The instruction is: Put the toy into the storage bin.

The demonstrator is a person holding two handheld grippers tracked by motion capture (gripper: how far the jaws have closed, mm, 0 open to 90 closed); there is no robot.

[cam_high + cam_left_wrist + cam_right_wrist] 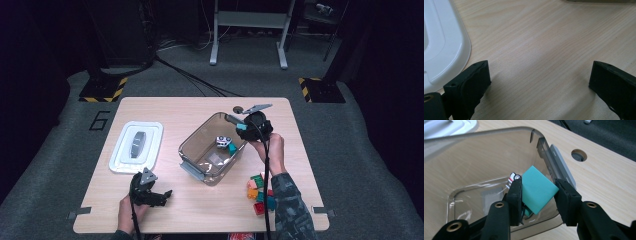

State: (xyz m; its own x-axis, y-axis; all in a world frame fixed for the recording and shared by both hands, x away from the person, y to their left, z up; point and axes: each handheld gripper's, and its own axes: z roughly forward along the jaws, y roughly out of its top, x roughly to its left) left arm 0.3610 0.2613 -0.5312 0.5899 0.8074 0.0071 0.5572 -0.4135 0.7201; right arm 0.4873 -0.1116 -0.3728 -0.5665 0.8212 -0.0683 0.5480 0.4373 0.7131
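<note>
High view: a clear plastic bin (212, 150) is seen at the middle of a wooden table (200, 107). The right gripper (243, 127) is held over the bin's far right corner, with a teal block (241, 127) clamped between its jaws. Inside the bin, directly below and slightly toward the person, a small toy car (223, 140) and another teal piece (232, 147) are lying. A heap of coloured blocks (259, 192) is left near the right forearm, well apart from the bin. A white lid (136, 146) lies to the bin's left. The left gripper (161, 196) is rested on the table near the front edge.

Left gripper view: the jaws are spread wide with nothing but bare table between them; the white lid's edge (446, 47) is seen just beside the left jaw.

Right gripper view: the teal block (537, 188) is pinched, tilted, between the two jaws, above the bin's floor (474, 195) and just inside its end wall. A release here would probably drop the block into the bin.
</note>
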